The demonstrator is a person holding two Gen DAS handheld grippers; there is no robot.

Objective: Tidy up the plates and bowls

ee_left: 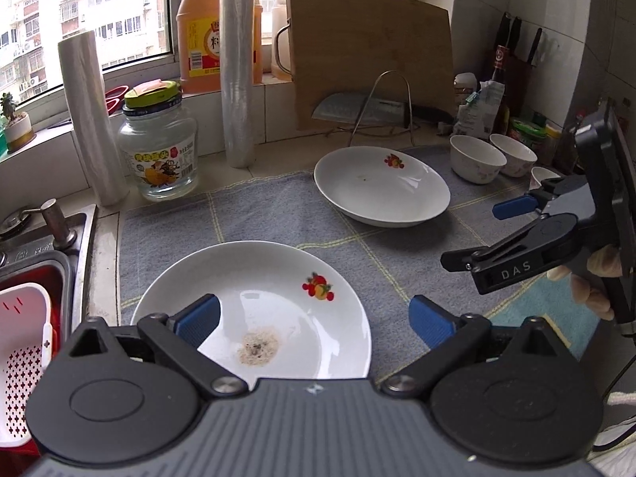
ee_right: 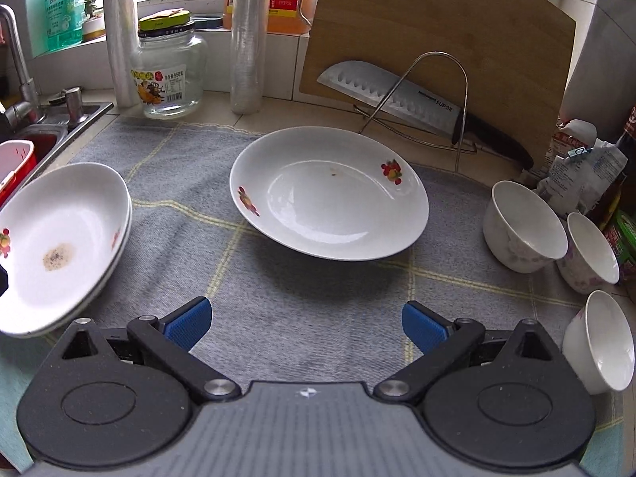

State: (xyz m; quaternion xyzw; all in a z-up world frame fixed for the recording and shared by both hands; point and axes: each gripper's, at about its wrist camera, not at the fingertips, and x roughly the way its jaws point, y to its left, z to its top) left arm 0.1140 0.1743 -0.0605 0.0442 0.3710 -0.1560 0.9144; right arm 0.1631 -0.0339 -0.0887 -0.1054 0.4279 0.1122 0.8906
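A white plate with a food stain (ee_left: 270,298) lies on the grey cloth, right under my open left gripper (ee_left: 314,320); in the right wrist view it (ee_right: 59,238) looks stacked on another plate. A second white plate with fruit prints (ee_left: 381,185) (ee_right: 326,194) lies further back in the middle. Three small white bowls (ee_left: 475,159) (ee_right: 524,226) stand at the right. My right gripper (ee_right: 306,324) is open and empty, in front of the second plate; it also shows in the left wrist view (ee_left: 477,234).
A sink (ee_left: 35,262) with a red-and-white strainer basket is at the left. A glass jar (ee_left: 159,143), two film rolls (ee_left: 236,67), a cutting board (ee_left: 369,51) with a knife on a wire rack (ee_right: 397,95), bottles and packets line the back and right.
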